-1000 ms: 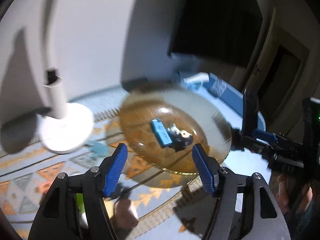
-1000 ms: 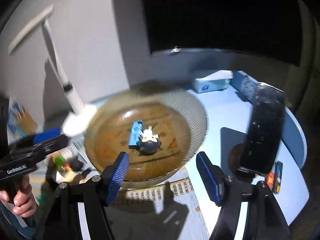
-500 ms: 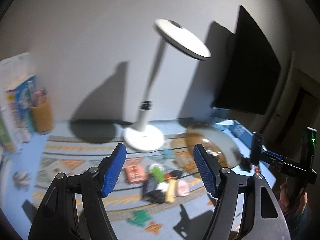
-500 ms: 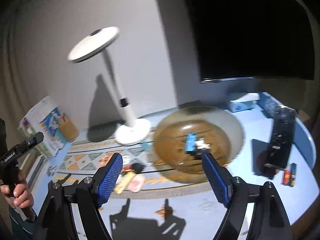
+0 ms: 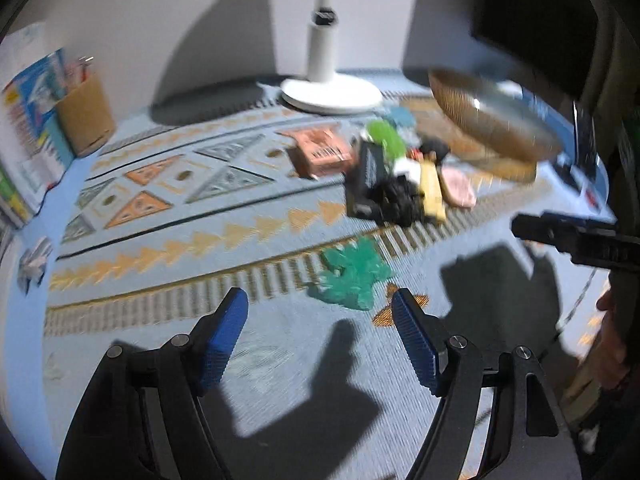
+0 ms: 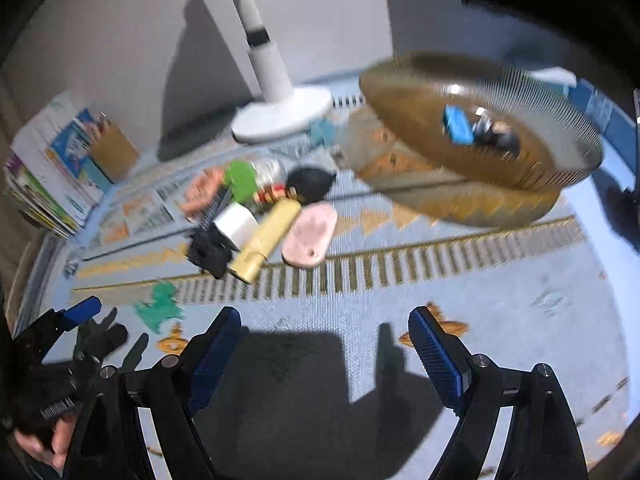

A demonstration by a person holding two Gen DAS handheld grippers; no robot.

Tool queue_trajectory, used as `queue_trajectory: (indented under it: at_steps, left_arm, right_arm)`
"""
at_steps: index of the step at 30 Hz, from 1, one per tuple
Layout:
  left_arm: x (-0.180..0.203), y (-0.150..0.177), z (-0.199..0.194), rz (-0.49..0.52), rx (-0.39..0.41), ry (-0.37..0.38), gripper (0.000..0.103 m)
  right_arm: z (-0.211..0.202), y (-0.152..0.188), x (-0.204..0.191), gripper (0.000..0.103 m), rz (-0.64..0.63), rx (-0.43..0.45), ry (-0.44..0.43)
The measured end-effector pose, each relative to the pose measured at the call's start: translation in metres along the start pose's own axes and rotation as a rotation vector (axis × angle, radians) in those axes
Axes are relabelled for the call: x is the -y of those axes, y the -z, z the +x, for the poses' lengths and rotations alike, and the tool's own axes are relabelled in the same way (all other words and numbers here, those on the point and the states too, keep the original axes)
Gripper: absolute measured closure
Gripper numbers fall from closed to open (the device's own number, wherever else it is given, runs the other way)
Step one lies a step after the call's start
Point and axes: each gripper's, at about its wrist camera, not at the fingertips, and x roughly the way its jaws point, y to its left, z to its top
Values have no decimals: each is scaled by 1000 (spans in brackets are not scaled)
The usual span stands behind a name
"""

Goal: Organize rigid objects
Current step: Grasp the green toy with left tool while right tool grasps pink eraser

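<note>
A heap of small things lies mid-mat: a yellow tube [image 6: 268,236], a pink oval tag [image 6: 310,236], a white block [image 6: 236,224], a black box [image 5: 368,176], an orange box [image 5: 324,152] and a green piece [image 6: 240,182]. A flat green dinosaur shape [image 5: 352,276] lies alone, just ahead of my left gripper [image 5: 320,340]. The amber glass bowl [image 6: 420,132] at the back right holds a blue stick [image 6: 456,124] and a black-and-white item [image 6: 496,136]. My right gripper [image 6: 324,352] hovers over bare mat. The jaws of both grippers are opening with nothing between them.
A white desk lamp [image 5: 332,92] stands on its round base behind the heap. A brown pencil cup [image 5: 86,116] and stacked booklets [image 6: 44,184] sit at the far left. A patterned blue mat [image 5: 180,240] covers the table. A dark screen [image 5: 532,20] hangs at the back right.
Both views swung away from the bowl, up past the lamp, then down over the mat near the heap. Both pairs of jaws stand wider than before.
</note>
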Motion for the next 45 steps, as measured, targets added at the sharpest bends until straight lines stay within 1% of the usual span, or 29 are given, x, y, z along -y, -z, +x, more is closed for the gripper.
queue_trajectory:
  at_steps: [1,3,6,8,10,12,15,17,18,19,20,21,22,23,24,27,29,30,32,33,34,35,36,40,43,44,45]
  left_arm:
    - [4,-1,4,13,-7,0,30]
    - [11,-2,15,33,-18,-1,30]
    - [19,-5,23,59,-29,-30,30]
    - [21,-5,27,63,-23,-36,31]
    - [20,-8,27,55,-18,-29,32]
    - [18,-9,29,45,-20,-32,37]
    - [20,-9,30,51,-19,-23,41]
    - [22,-10,31,58,-15,-22,43]
    - [22,-11,31,58,-14,-15,48]
    - [23,-11,31,58,-13,0,52]
    - [24,-12,31,59,-11,16,59]
    - [25,-12,30,62,-2,14,60]
    - [27,-12,30,67,5,5,61]
    - [29,-11,29,75,10,-1,62]
    - [29,-10,28,77,19,-6,64]
    - [26,-9,25,65,26,9,64]
    - [23,-10,26,50,21,30,64]
    - [21,-10,26,47,20,37,64]
    - [21,-10,26,42,25,43,64]
    - [22,-9,25,45,28,42,64]
    - [23,-10,26,49,29,41,64]
    - [24,-9,25,55,29,40,64]
    - [25,-9,25,60,28,39,64]
    - [25,-9,26,63,23,43,64]
    - [25,-9,26,60,23,47,64]
    - [25,-9,26,60,23,47,64]
    - [25,-9,26,60,22,46,64]
  right_arm:
    - [5,-1,1,18,2,-5,7]
    - [16,-3,1,18,2,-9,50]
    - [25,-10,3,19,-4,0,87]
    - [29,-18,1,21,-8,3,85]
    - [36,-24,-4,21,-14,1,89]
    - [44,-29,-11,22,-26,6,119]
    - [58,-34,-18,26,-44,3,169]
    - [64,-38,-22,31,-64,20,205]
    - [65,-39,-23,35,-72,27,206]
    - [64,-39,-24,42,-78,32,197]
    - [63,-39,-24,46,-88,35,189]
    - [61,-38,-25,58,-108,40,189]
    - [60,-36,-25,67,-122,38,178]
    - [56,-33,-23,69,-138,32,162]
    - [53,-30,-21,69,-148,30,149]
    - [42,-16,-12,69,-211,18,99]
    - [33,-7,-5,69,-248,5,100]
    - [30,-5,0,69,-245,0,106]
    - [25,-2,12,64,-212,-15,101]
    - [23,-2,18,53,-191,-20,93]
    - [21,-1,24,37,-162,-21,89]
    - [21,-1,27,31,-145,-20,90]
    - [22,-1,31,28,-120,-19,88]
    - [24,-3,22,28,-122,-1,89]
    - [34,-9,10,29,-172,4,113]
    - [39,-11,7,29,-195,5,136]
    - [39,-13,6,29,-203,10,134]
